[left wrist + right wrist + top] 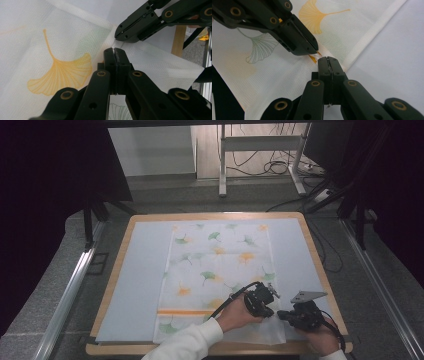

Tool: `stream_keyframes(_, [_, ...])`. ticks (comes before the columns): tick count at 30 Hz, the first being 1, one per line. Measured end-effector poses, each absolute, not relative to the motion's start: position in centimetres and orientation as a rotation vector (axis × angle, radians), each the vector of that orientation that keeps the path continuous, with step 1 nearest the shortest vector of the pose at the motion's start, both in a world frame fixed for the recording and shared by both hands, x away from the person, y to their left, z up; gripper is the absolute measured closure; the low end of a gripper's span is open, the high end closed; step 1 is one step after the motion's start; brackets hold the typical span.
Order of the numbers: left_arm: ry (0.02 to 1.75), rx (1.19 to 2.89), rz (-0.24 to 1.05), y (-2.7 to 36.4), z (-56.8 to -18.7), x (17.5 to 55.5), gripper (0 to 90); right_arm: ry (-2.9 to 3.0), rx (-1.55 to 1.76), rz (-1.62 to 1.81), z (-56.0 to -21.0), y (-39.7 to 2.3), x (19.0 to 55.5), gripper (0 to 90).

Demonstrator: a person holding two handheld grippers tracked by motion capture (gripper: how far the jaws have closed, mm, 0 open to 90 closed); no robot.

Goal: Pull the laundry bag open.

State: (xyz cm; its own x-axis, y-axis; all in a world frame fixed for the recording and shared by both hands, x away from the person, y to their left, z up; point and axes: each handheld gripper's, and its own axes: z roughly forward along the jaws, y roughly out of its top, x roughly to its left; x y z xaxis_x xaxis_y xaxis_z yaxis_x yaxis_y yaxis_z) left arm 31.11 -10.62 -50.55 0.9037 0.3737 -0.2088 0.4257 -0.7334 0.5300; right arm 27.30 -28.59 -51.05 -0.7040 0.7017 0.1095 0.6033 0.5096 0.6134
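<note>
White sleeves and hands entered at the bottom of the high view, each hand holding a hand-held gripper. Both tips met near the front right corner of the leaf-printed cloth (220,270), which lay spread on a pale mat (135,280) on the table (320,270). Jaws of the left hand-held gripper (270,311) were closed, pinching the cloth's edge. Just beside it, the right hand-held gripper (280,315) was closed too, its tips at the hem; whether it gripped fabric I could not tell.
</note>
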Motion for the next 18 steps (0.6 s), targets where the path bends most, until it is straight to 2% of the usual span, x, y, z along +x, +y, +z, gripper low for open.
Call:
stream_keyframes(14, [0.563,2.516,-0.122,-11.32,-50.58,31.42,88.5,2.593,1.133,0.961,-51.06,-28.62,27.32,89.2])
stream_keyframes(18, [0.564,2.530,-0.122,-11.64,-50.53,31.61,85.8,2.593,1.138,0.962,-51.05,-28.60,27.30,89.2])
